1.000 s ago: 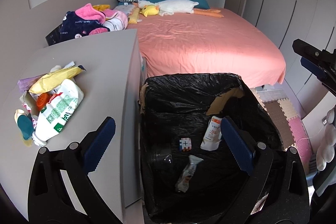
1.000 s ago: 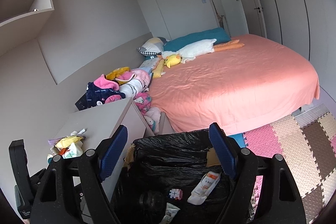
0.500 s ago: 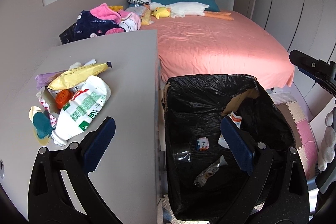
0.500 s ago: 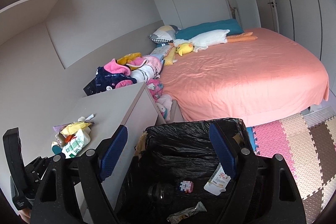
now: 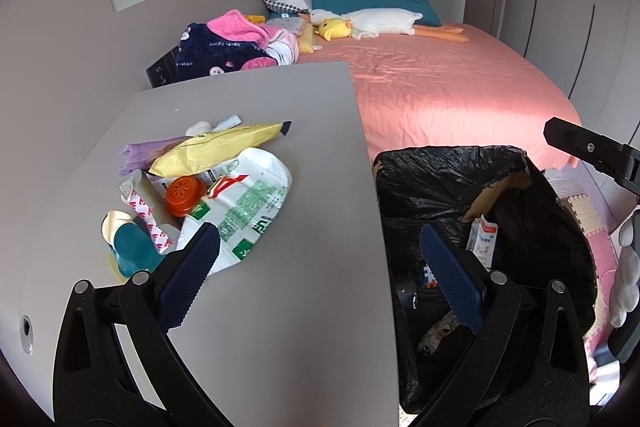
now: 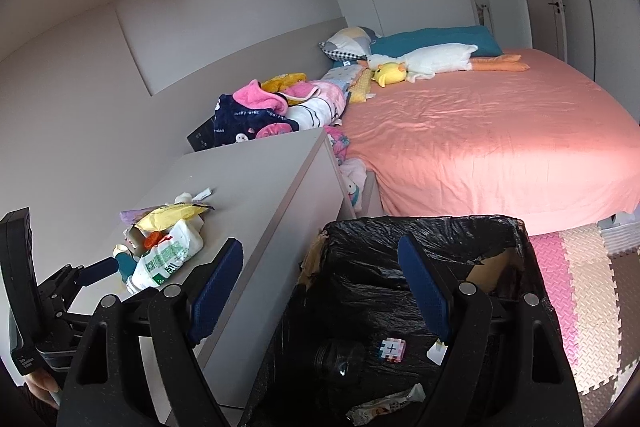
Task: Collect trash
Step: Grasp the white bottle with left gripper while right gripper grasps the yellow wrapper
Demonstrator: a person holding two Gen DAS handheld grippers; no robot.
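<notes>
Item: trash pile (image 5: 200,187) on the cabinet top (image 5: 280,307), beside the lined bin (image 5: 460,179). Your left gripper (image 5: 318,279) and right gripper (image 6: 320,291): both spread wide, empty. White pouch (image 5: 244,211): likely light, crinkly, slippery; pinch its near edge.

The left gripper (image 5: 318,271) fills the bottom of the left wrist view, its two black arms rising from the lower corners and ending in blue ribbed pads (image 5: 190,275) spread wide apart with nothing between them. The right gripper (image 6: 320,291) sits the same way at the bottom of its own view, jaws wide and empty. The left gripper's body also shows at the lower left edge of the right wrist view, a fingertip gripping it at the very bottom.
</notes>
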